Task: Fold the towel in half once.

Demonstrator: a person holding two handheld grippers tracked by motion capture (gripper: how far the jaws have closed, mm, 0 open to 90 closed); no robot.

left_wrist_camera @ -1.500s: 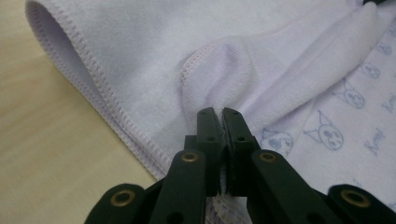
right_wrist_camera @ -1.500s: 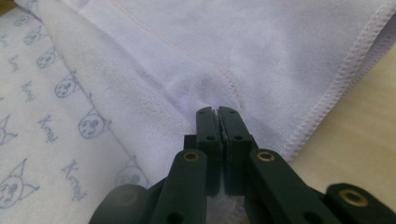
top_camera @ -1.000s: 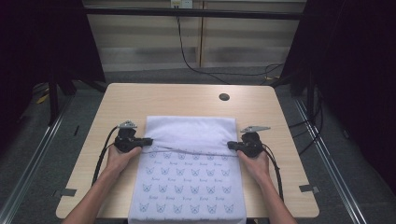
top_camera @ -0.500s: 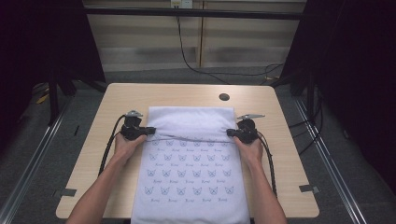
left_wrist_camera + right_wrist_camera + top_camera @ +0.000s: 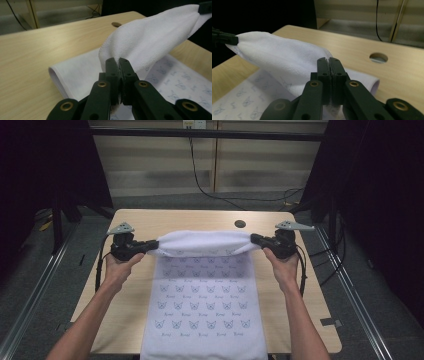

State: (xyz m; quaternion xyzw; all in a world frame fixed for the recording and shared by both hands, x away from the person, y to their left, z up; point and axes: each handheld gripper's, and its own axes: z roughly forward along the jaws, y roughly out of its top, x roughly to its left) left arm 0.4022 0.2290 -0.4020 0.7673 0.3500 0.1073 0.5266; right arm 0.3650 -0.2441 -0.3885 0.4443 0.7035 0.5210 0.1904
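A white towel (image 5: 202, 305) printed with small blue butterfly motifs lies down the middle of the wooden table (image 5: 150, 220), its near end hanging over the front edge. Its far edge is lifted off the table and stretched between both grippers. My left gripper (image 5: 150, 245) is shut on the towel's far left corner (image 5: 117, 56). My right gripper (image 5: 254, 239) is shut on the far right corner (image 5: 322, 56). In the left gripper view (image 5: 118, 61) and the right gripper view (image 5: 329, 61) the jaws pinch the plain white cloth, which sags toward the other gripper.
A round cable hole (image 5: 240, 224) sits in the table behind the towel, also the hole (image 5: 378, 57) beyond my right jaws. Bare table lies left and right of the towel. Black cables trail from both grippers; dark frames and curtains flank the table.
Both grippers have risen and moved away from the person, lifting the towel's far edge off the table and pulling it taut between them.
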